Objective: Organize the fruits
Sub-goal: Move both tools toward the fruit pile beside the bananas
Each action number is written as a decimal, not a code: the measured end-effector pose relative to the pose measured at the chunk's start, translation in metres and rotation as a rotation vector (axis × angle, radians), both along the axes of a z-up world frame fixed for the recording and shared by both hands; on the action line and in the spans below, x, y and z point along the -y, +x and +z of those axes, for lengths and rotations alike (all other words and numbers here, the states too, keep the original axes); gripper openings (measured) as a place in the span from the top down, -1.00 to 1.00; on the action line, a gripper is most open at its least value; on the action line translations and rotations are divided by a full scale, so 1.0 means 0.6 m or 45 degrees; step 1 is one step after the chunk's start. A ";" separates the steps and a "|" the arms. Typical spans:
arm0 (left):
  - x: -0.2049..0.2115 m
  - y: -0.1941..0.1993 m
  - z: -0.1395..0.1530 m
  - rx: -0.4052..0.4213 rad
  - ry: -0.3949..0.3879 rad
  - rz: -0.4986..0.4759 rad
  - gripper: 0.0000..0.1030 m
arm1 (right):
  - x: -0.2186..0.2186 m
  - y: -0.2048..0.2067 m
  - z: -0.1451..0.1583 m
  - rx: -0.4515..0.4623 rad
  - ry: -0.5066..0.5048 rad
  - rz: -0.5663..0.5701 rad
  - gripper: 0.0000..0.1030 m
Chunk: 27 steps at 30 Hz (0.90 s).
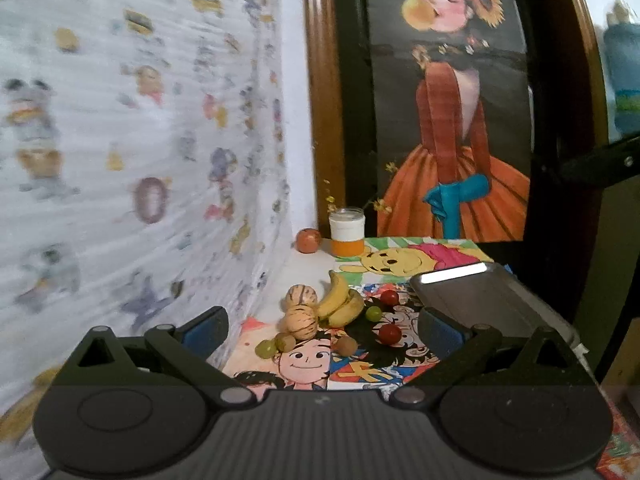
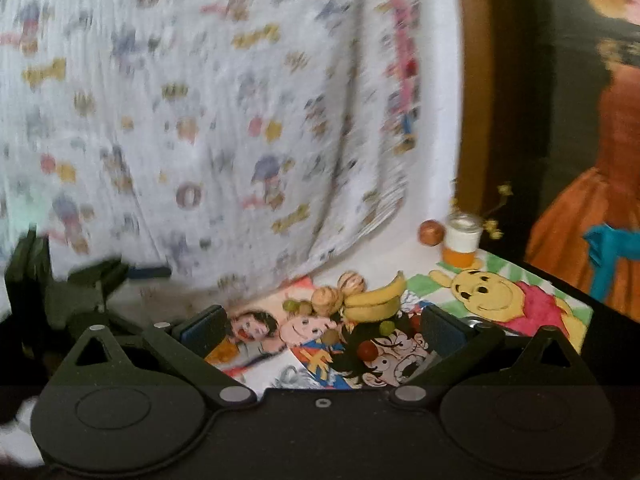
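Note:
A bunch of bananas (image 1: pixel 340 300) lies on a cartoon-printed tablecloth (image 1: pixel 360 368), with two striped round melons (image 1: pixel 301 295) to its left. Green grapes (image 1: pixel 265 348), red cherry tomatoes (image 1: pixel 389 333) and small brown fruits (image 1: pixel 346 345) are scattered around them. A metal tray (image 1: pixel 488 300) sits to the right. My left gripper (image 1: pixel 320 332) is open and empty, above the near table edge. My right gripper (image 2: pixel 324 328) is open and empty, facing the same bananas (image 2: pixel 376 300), melons (image 2: pixel 328 299) and tomatoes (image 2: pixel 366 350). The left gripper also shows in the right wrist view (image 2: pixel 148 272), at the left.
A white and orange jar (image 1: pixel 347 232) and a red-brown round fruit (image 1: pixel 308 240) stand at the table's back, by a patterned curtain (image 1: pixel 140 160) on the left. A framed painting (image 1: pixel 444 100) stands behind the table.

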<state>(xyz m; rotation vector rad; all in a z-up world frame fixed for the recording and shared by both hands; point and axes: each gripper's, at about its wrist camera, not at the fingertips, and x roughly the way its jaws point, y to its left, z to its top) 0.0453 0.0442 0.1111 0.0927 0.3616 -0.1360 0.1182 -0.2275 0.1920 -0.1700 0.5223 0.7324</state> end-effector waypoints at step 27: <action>0.028 0.289 -0.162 -0.383 0.133 -0.168 -0.71 | -0.080 0.249 -0.264 -0.006 -0.372 0.342 -0.62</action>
